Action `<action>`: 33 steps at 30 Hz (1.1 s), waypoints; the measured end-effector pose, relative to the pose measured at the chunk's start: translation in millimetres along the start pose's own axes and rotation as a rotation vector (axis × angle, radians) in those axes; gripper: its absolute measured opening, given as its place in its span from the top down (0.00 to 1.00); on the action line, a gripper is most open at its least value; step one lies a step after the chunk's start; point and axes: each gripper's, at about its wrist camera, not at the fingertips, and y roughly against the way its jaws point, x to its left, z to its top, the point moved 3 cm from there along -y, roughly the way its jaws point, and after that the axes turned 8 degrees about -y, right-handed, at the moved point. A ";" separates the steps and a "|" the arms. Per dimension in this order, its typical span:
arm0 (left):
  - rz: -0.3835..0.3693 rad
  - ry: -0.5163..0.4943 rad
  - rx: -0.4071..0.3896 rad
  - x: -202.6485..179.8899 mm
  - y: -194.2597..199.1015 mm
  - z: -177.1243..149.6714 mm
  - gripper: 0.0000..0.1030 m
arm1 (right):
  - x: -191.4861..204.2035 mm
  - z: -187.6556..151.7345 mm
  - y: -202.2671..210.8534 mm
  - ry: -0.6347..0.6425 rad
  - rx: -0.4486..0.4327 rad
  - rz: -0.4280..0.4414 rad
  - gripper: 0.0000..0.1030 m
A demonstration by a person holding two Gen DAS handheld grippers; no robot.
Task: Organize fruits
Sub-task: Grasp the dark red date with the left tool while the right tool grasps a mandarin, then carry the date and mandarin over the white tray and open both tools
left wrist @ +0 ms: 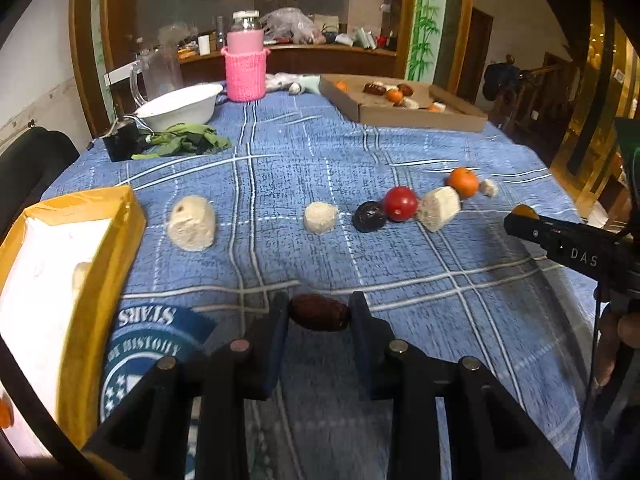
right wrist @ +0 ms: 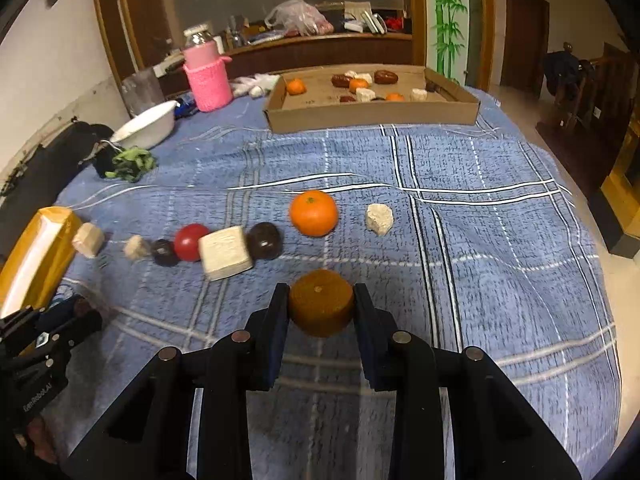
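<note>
My left gripper (left wrist: pixel 319 314) is shut on a dark brown date (left wrist: pixel 319 313), held above the blue cloth beside a yellow-rimmed white box (left wrist: pixel 100 240). My right gripper (right wrist: pixel 321 304) is shut on an orange tangerine (right wrist: pixel 321 302), above the cloth. On the cloth lie a second tangerine (right wrist: pixel 314 213), a red tomato (right wrist: pixel 188 241), two dark plums (right wrist: pixel 264 240) (right wrist: pixel 164 252) and several pale cake pieces (right wrist: pixel 226 252). The same row shows in the left wrist view: tomato (left wrist: pixel 400 203), plum (left wrist: pixel 369 217), tangerine (left wrist: pixel 463 182). The right gripper also shows at the left view's right edge (left wrist: pixel 560 240).
A cardboard tray (right wrist: pixel 372 114) at the back holds tangerines, dates and cake pieces. A pink knitted bottle (right wrist: pixel 206 72), a white bowl (right wrist: pixel 146 126), green leaves (right wrist: pixel 132 162) and a glass jug (left wrist: pixel 158 72) stand at the back left. The table edge drops off to the right.
</note>
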 end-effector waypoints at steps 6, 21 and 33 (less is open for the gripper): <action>-0.005 0.009 -0.036 5.2 32.7 -11.5 0.68 | 11.8 -17.1 28.2 0.004 -0.019 0.026 0.71; 0.083 0.130 -0.075 69.9 101.1 -51.9 0.68 | 60.1 -53.2 80.9 0.055 -0.058 0.106 0.71; 0.206 0.273 -0.079 145.3 123.9 -76.4 0.68 | 146.0 -62.1 94.8 0.181 -0.063 0.236 0.71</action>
